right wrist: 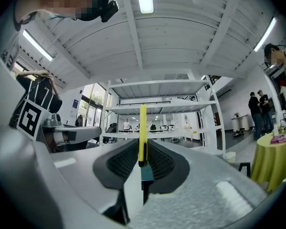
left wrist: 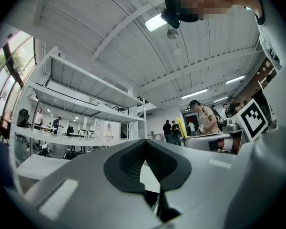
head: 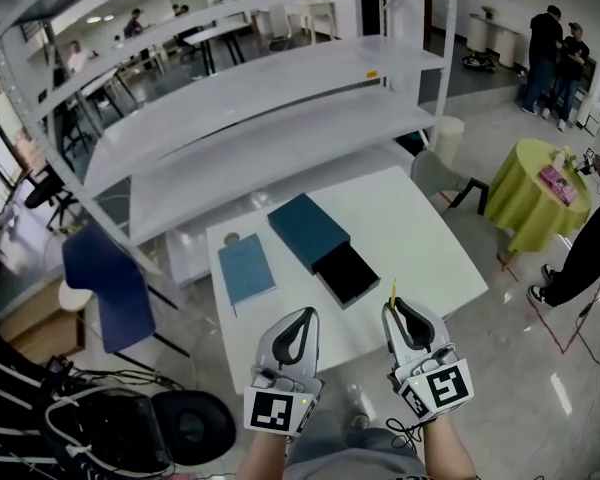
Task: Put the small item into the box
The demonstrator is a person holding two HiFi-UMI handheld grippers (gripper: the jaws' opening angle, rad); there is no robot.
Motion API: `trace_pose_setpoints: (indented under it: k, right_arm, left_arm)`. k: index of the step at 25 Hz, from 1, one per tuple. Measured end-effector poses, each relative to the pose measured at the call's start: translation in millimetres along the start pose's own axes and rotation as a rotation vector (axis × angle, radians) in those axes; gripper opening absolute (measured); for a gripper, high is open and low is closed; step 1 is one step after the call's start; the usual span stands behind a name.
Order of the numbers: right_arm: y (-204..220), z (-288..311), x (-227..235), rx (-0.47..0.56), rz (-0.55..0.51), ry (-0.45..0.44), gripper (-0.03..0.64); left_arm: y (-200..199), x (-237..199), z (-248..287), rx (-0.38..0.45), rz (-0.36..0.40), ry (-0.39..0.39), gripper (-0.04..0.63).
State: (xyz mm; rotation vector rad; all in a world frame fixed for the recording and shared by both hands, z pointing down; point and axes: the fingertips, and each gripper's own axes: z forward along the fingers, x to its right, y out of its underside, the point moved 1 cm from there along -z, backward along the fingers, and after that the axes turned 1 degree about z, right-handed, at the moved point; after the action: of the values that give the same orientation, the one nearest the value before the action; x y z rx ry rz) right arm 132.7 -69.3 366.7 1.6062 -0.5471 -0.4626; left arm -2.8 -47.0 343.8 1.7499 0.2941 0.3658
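The right tongs [head: 395, 306] pinch a thin yellow stick [right wrist: 142, 132] between their bumpy black pads [right wrist: 121, 163] — it pokes straight out past the tips, near the front edge of the smooth white counter [head: 420, 238], apart from the box. The left tongs [head: 302, 313] are closed tip to tip with nothing in them. On the counter lies a flat dark blue box [head: 308, 230] — its black tray [head: 347, 273] is slid out. A flat light blue rectangle [head: 247, 268] lies beside it.
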Motion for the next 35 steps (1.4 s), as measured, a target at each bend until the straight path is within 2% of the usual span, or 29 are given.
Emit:
trace_pose_setpoints:
  k: [7, 19, 27, 32, 35]
  right_arm:
    - [6, 25, 10, -0.036, 0.013, -0.019, 0.063]
    - [39, 81, 34, -0.163, 0.014, 0.028, 0.061]
    - [84, 109, 41, -0.332, 0.024, 0.053, 0.063]
    - [118, 115, 44, -0.448, 0.053, 0.056, 0.061]
    - [138, 117, 44, -0.516, 0.065, 0.054, 0.062]
  left_arm:
    - [3, -12, 19, -0.027, 0.007, -0.004, 0.02]
    - [25, -47, 63, -0.059, -0.02, 0.069, 0.02]
    - [38, -68, 78, -0.068, -0.046, 0.101, 0.02]
    - [52, -77, 81, -0.105, -0.061, 0.103, 0.02]
    - [53, -82, 84, -0.097, -0.08, 0.099, 0.02]
